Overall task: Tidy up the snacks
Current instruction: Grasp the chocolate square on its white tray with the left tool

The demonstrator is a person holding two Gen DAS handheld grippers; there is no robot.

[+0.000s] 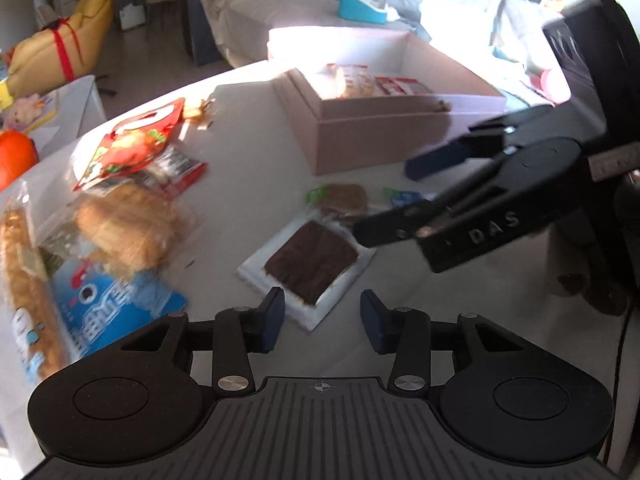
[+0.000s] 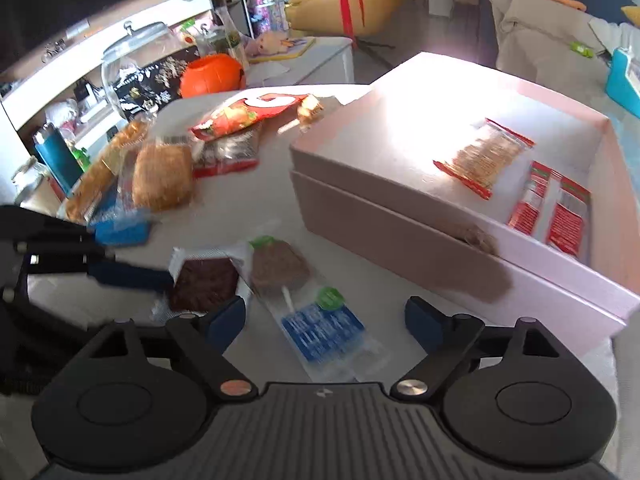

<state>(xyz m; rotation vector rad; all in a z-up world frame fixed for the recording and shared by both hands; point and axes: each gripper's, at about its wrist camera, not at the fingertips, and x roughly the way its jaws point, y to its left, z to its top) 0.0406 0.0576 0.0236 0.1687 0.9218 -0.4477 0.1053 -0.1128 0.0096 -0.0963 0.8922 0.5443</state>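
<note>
A dark brown cake in a clear wrapper (image 1: 312, 260) (image 2: 204, 284) lies on the white table. My left gripper (image 1: 322, 320) is open just above its near corner, and the pads do not press on it. Beside the cake lies a brown lollipop-shaped biscuit in a clear packet with a blue label (image 2: 316, 320) (image 1: 344, 200). My right gripper (image 2: 326, 320) (image 1: 400, 200) stands wide open over that packet, apart from it. An open pink box (image 1: 360, 132) (image 2: 400, 220) holds a cracker packet (image 2: 484, 156) and two red packets (image 2: 552, 208).
A pile of snacks lies at the table's left: a red crisp bag (image 1: 132, 140) (image 2: 248, 114), wrapped bread (image 1: 124, 224) (image 2: 162, 176) and a blue packet (image 1: 112, 308). An orange pumpkin (image 2: 212, 76) and a glass jar (image 2: 136, 60) stand beyond. A sofa (image 1: 248, 8) is behind the box.
</note>
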